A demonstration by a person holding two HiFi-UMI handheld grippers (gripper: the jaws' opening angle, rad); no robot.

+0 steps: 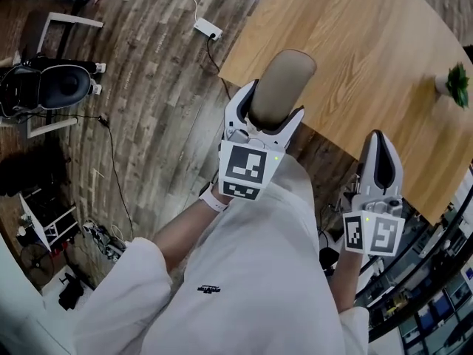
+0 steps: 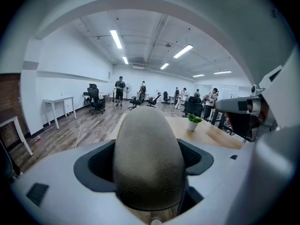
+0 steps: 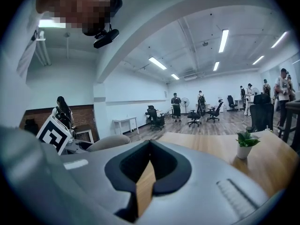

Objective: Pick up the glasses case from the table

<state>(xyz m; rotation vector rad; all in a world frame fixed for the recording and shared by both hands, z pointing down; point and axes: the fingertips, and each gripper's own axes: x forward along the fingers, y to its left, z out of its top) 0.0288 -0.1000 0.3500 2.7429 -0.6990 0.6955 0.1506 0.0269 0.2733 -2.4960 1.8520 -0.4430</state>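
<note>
The glasses case (image 1: 282,87) is a taupe, felt-like oval pouch held up off the wooden table (image 1: 355,65), with my left gripper (image 1: 272,111) shut on it. In the left gripper view the glasses case (image 2: 149,161) fills the space between the jaws and stands above them. My right gripper (image 1: 378,157) hangs near the table's near edge, shut with nothing in it. In the right gripper view its jaws (image 3: 149,172) meet at the tips, and the case (image 3: 108,142) shows at the left.
A small potted plant (image 1: 455,84) stands at the table's right end. A white power strip (image 1: 208,28) with cable lies on the wood floor to the left. A black office chair (image 1: 44,87) is at far left. People and chairs stand far off.
</note>
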